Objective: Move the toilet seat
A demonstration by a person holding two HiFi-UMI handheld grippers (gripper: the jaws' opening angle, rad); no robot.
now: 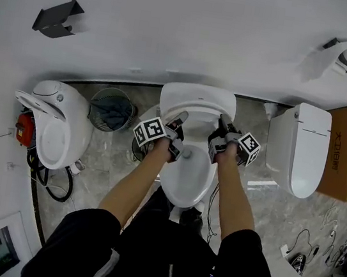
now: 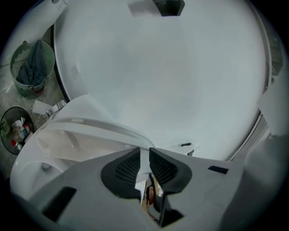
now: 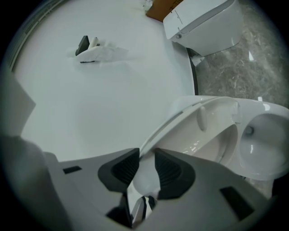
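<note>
Standing over the middle toilet (image 1: 186,185), arms stretched forward above it. Holding the toilet seat (image 1: 198,101) by both side edges, tipped up on its hinge and leaning back toward the white wall (image 1: 191,21). On the seat's left edge, the left gripper (image 1: 177,121), jaws nearly together, with only the thin white rim of the seat pinched between the dark ribbed pads (image 2: 126,169). On the seat's right edge, the right gripper (image 1: 222,126), jaws slightly wider, clamped on a thicker stretch of the rim. Seen past the right jaws: the seat's glossy underside and, beyond it, the open bowl (image 3: 266,144). Off to the left, a second toilet (image 1: 59,127) with its lid up, and between the two toilets a mesh basket (image 1: 110,109) holding a dark cloth. Off to the right, a third toilet (image 1: 304,148) with its lid down, just beside a cardboard box (image 1: 346,151). Underfoot, grey marbled floor (image 1: 112,158).
</note>
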